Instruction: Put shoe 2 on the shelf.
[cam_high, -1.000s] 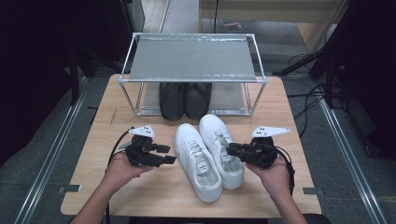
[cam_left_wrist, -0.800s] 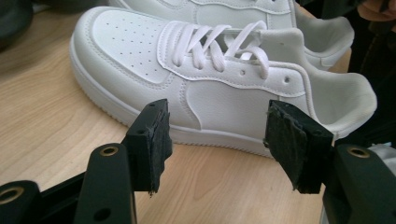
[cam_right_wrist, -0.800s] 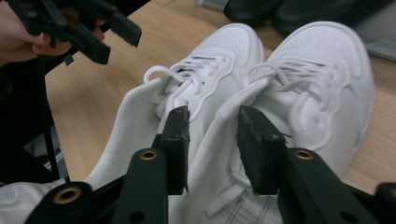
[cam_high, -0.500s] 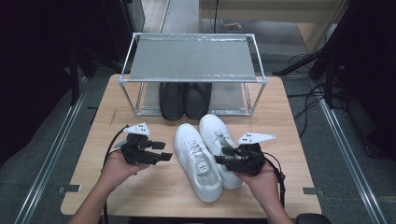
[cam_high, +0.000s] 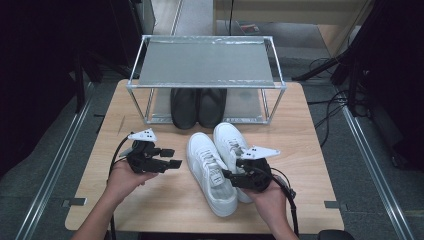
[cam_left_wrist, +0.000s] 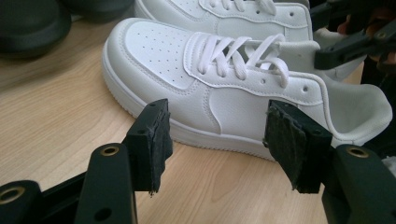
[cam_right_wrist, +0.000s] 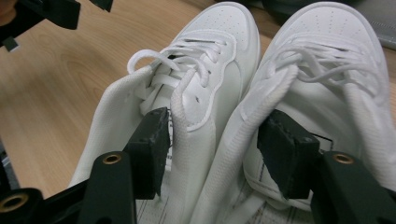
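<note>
Two white sneakers lie side by side mid-table, toes toward the rack: the left one and the right one. My right gripper sits at their heels. One jaw is inside each shoe's opening, and the two adjoining collar walls stand between the jaws. Those jaws have just been opening and now stand wide. My left gripper is open and holds nothing. It hovers just left of the left sneaker, pointing at its side.
A metal-framed rack stands at the back of the wooden table. A pair of black shoes sits on the rack's lower level. Bare tabletop lies left of my left gripper and right of the sneakers.
My right gripper has moved left from beside the right sneaker to the heels of both shoes, and its jaws have spread wider. The left gripper has stayed about where it was.
</note>
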